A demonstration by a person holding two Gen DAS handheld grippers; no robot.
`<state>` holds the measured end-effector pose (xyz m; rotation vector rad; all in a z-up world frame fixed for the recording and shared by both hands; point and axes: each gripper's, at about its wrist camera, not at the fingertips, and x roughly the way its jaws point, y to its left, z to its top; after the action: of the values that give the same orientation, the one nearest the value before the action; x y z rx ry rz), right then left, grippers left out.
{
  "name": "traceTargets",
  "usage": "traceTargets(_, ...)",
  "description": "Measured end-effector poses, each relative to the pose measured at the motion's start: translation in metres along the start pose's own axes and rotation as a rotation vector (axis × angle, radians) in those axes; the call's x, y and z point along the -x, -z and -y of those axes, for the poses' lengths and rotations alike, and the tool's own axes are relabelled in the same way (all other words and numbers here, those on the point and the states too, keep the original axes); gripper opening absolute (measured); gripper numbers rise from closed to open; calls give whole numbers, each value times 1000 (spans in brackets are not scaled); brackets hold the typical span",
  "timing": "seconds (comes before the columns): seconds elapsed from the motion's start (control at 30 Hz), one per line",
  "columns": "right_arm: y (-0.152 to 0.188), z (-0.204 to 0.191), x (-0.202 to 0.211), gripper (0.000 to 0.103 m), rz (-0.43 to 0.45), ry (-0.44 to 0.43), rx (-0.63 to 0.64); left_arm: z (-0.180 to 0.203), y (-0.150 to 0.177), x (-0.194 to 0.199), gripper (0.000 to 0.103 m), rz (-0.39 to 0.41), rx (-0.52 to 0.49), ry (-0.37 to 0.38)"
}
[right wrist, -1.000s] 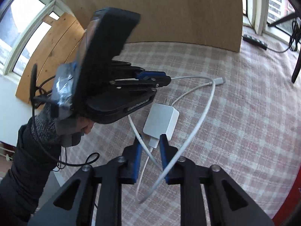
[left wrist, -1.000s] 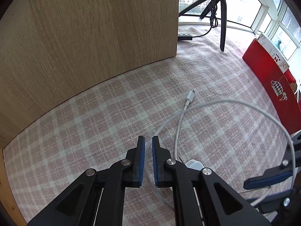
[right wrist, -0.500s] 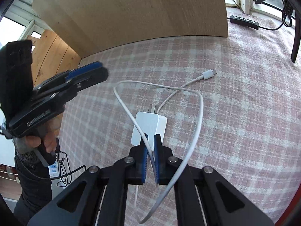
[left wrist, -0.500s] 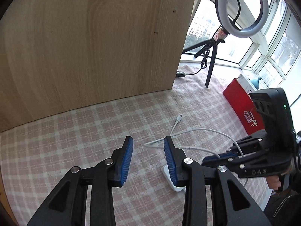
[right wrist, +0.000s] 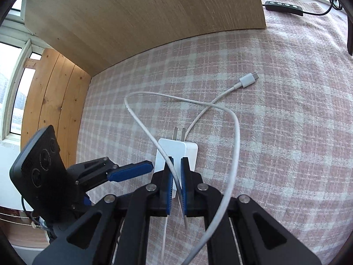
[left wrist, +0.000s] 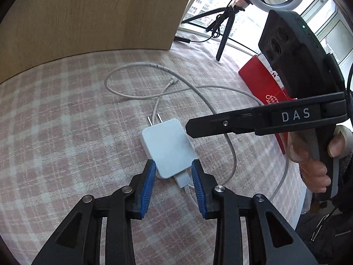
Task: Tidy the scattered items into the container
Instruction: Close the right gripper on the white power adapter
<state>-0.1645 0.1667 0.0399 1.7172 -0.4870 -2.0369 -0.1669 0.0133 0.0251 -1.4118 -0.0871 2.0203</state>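
Note:
A white charger block (left wrist: pixel 167 146) with two metal prongs lies flat on the pink checked cloth (left wrist: pixel 66 132); it also shows in the right wrist view (right wrist: pixel 176 152). Its white cable (left wrist: pixel 141 81) loops over the cloth and ends in a free plug (right wrist: pixel 248 80). My left gripper (left wrist: pixel 173 170) is open, its blue pads on either side of the block's near end. My right gripper (right wrist: pixel 176 167) is shut on the white cable (right wrist: pixel 236 132) just above the block. The right gripper also shows in the left wrist view (left wrist: pixel 253 121), over the block from the right.
A tall wooden panel (left wrist: pixel 88 11) stands at the back of the cloth. A red box (left wrist: pixel 262 81) stands at the right edge. A tripod with a ring light (left wrist: pixel 222 35) and a black cable remote (right wrist: pixel 283 7) lie at the far side by the windows.
My left gripper opened, then came down around the charger block's near end. My right gripper closed on the cable and stays there above the block.

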Motion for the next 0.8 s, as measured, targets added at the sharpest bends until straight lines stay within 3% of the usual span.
traceTargets(0.17,1,14,-7,7,-9,-10,-55,3,2,-3,40,11,-18,-11)
traceTargets(0.3,4,27,-8,9,-21,-72,-111,-3,5,-8,41,-17,-26,9)
traceTargets(0.47,5,26,-13,19,-32,-75,-104,5,7,-13,45,-18,-65,-11)
traceTargets(0.67,4,21,-25,36,-54,-68,-88,5,8,-10,45,2,-53,24)
traceTargets(0.8,4,19,-29,40,-56,-77,-93,10,9,-5,45,20,-71,34)
